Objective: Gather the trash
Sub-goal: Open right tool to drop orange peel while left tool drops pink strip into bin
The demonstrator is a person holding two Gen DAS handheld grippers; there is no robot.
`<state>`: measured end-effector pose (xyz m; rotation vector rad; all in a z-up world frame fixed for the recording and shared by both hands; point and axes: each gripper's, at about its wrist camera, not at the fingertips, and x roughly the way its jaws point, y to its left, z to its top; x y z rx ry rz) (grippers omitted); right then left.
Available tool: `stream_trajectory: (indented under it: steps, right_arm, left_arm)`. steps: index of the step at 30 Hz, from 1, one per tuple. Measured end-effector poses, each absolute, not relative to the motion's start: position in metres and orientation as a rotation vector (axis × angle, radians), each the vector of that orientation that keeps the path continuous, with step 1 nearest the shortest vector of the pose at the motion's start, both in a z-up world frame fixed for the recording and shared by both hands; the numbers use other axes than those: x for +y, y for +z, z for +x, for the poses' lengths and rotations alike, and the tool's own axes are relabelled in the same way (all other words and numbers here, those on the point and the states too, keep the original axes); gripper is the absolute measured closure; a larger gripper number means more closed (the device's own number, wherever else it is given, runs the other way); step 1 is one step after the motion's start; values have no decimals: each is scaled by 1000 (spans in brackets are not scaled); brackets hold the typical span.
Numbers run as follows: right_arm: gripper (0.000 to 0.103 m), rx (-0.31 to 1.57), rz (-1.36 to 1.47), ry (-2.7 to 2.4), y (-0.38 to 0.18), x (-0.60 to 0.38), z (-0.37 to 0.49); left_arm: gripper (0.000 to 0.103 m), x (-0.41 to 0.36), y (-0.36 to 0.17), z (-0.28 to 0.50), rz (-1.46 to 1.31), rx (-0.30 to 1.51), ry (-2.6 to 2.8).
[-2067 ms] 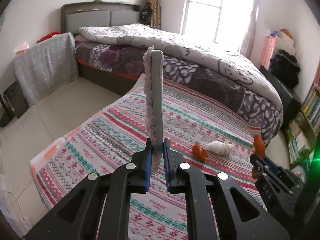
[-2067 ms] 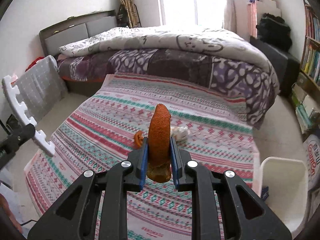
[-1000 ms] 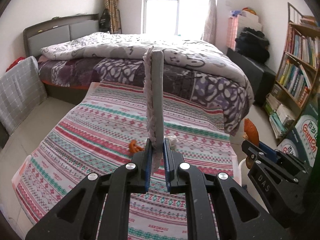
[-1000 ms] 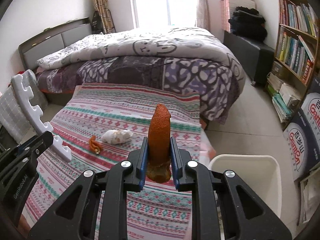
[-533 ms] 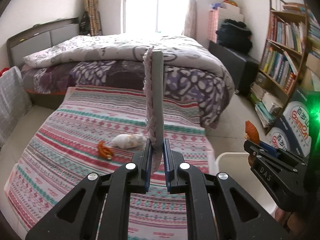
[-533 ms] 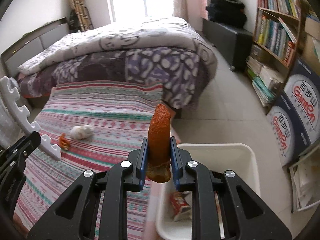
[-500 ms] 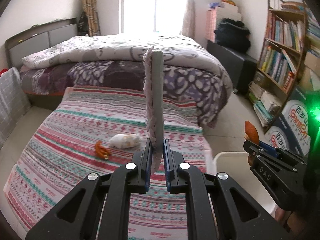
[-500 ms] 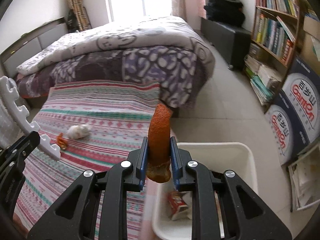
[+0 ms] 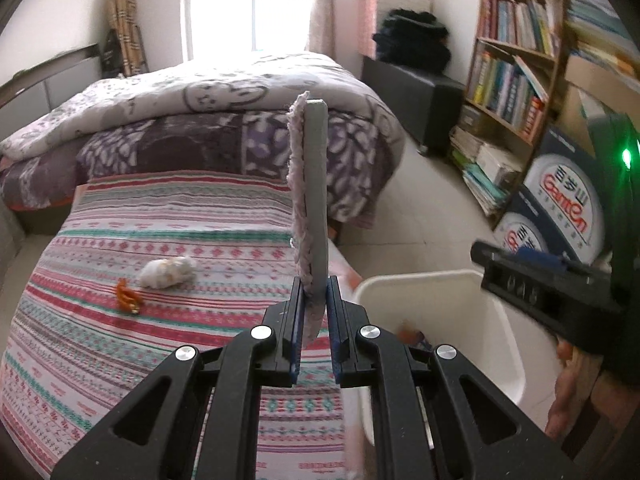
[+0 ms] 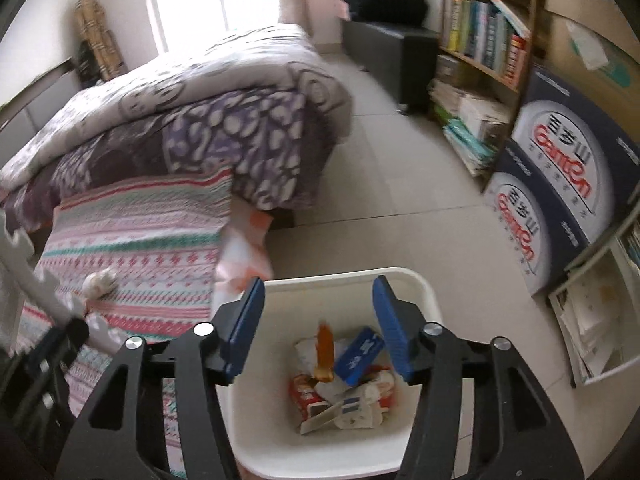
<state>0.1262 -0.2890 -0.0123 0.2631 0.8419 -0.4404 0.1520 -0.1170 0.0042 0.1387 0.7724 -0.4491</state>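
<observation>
Over the white bin (image 10: 426, 294), my right tongs (image 10: 318, 330) hang with their blue pads spread wide and nothing between them. Straight ahead at twelve o'clock, in the gap between the pads, an orange peel (image 10: 325, 350) shows blurred and upright above the litter in the bin: a blue packet (image 10: 358, 356) just to its right, red wrappers (image 10: 306, 394) and crumpled paper (image 10: 362, 404) below it.

My left tongs (image 9: 315, 334) are closed tight on a flat grey foam piece (image 9: 316, 200) with a pink fuzzy face, which stands upright toward twelve o'clock. From these tongs, the bin (image 9: 424, 280) sits at about three o'clock, just beside the striped blanket (image 9: 100, 340). At ten o'clock on the blanket lie a white crumpled tissue (image 9: 166, 271) and, just beside it, a small orange peel scrap (image 9: 127, 295).
</observation>
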Motion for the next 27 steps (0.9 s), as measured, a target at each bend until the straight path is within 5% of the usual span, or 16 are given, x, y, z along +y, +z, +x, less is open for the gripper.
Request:
stream_trajectory:
  steps: [16,20,27]
  right_arm:
    - [24,795,400,-586,-10,-353,101]
    - [22,785,419,-608,-11,-361,98]
    - [21,794,435,-589,-13,-362,101]
  left_arm:
    - [90,-172,-18,135,166,870,-635]
    - [40,-179,-26,136,134,914,-697]
    - [37,-178,-31,142,119,946,-704]
